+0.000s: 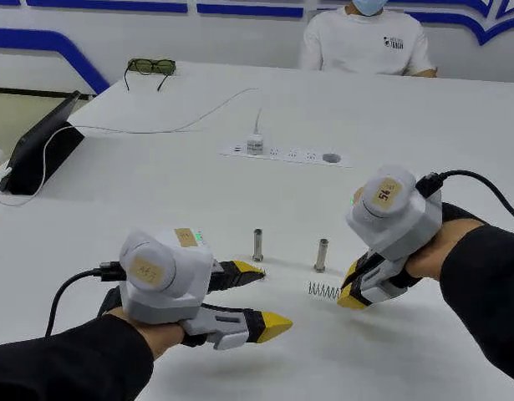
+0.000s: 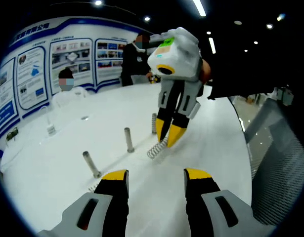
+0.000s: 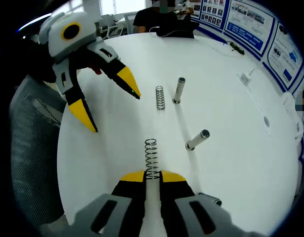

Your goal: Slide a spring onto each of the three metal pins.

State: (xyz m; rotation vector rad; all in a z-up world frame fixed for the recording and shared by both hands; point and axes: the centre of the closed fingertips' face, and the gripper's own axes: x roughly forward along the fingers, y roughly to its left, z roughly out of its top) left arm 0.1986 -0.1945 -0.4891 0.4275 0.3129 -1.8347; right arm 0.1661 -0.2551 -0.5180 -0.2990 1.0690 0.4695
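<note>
My right claw (image 1: pixel 349 295) is shut tight on one end of a spring (image 3: pixel 151 155). That leaves the rest sticking out, free to go over a pin (image 3: pixel 196 140). My left claw (image 1: pixel 270 299) is open and holds nothing, near a second spring (image 3: pixel 160 97). The pins stand well in from every worktop (image 1: pixel 407 125) edge, with bare room all around.
</note>
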